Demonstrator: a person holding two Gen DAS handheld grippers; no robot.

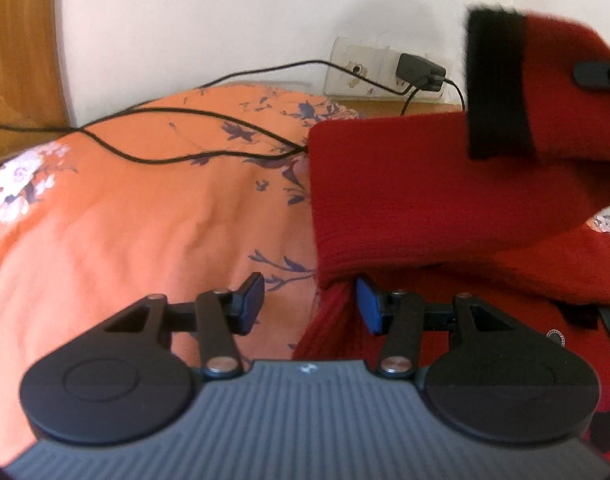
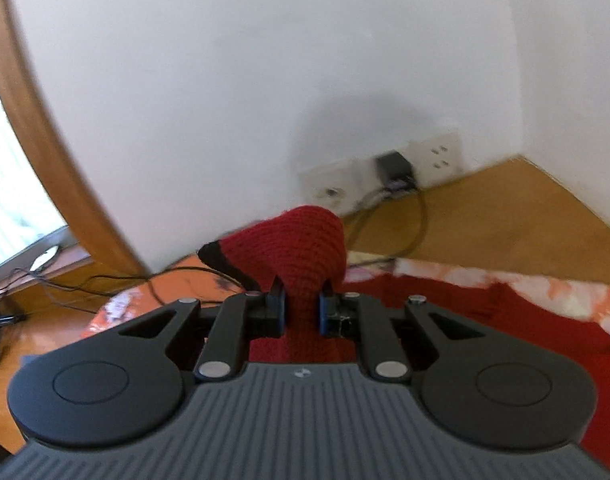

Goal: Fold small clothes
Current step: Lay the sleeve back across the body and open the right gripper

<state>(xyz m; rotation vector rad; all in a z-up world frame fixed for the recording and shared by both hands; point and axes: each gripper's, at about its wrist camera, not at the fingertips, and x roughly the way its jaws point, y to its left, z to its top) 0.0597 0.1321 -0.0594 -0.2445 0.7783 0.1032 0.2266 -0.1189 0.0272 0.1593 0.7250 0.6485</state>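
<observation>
In the left wrist view the left tool hangs spread and empty at the near edge of the red knit garment, which lies partly on the orange floral bedcover with its black-cuffed sleeve lifted across. In the right wrist view the right tool pinches that sleeve. The knit looks soft, light and floppy, so firm edges like cuff or hem seem the best holds.

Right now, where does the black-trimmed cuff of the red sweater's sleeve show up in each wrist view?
Left wrist view: the black cuff is at upper right, lifted above the red sweater.
Right wrist view: the cuff sits just left of centre, on the sleeve clamped in the right gripper.
Shared landmark: the black charger in the wall socket.
</observation>
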